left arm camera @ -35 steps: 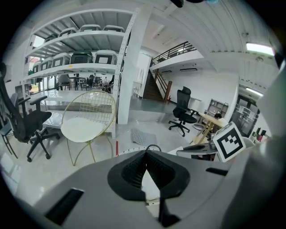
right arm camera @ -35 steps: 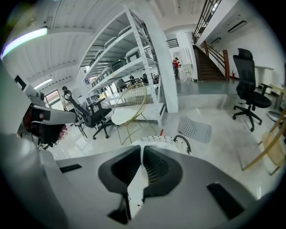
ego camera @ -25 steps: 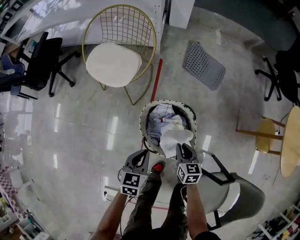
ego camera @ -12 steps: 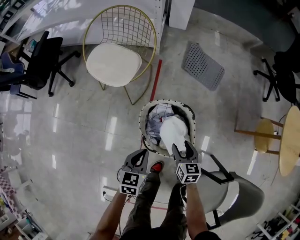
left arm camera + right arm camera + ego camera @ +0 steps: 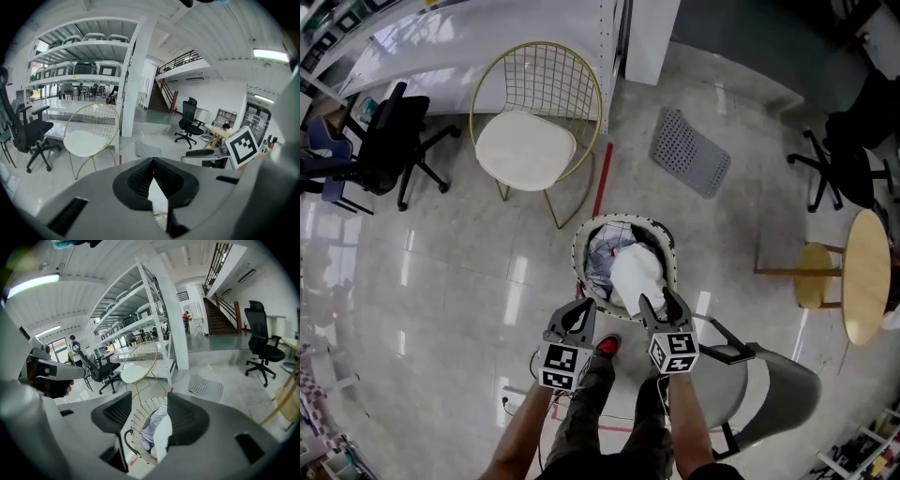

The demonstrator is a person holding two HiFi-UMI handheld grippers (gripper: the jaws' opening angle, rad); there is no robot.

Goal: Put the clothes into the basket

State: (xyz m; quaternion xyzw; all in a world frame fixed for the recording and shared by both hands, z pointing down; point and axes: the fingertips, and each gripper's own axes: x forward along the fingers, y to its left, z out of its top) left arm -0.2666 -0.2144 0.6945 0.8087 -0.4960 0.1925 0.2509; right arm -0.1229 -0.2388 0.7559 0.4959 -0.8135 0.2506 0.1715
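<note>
Head view: the white garment (image 5: 636, 272) lies in the basket (image 5: 578, 258) on the floor (image 5: 469, 309), just far of my left gripper (image 5: 580, 307) and right gripper (image 5: 656, 302). Left gripper view: jaws pressed together, empty. Right gripper view: jaws wide, just opened, nothing gripped, basket beyond. The drop looks done; next I must find remaining clothes.
</note>
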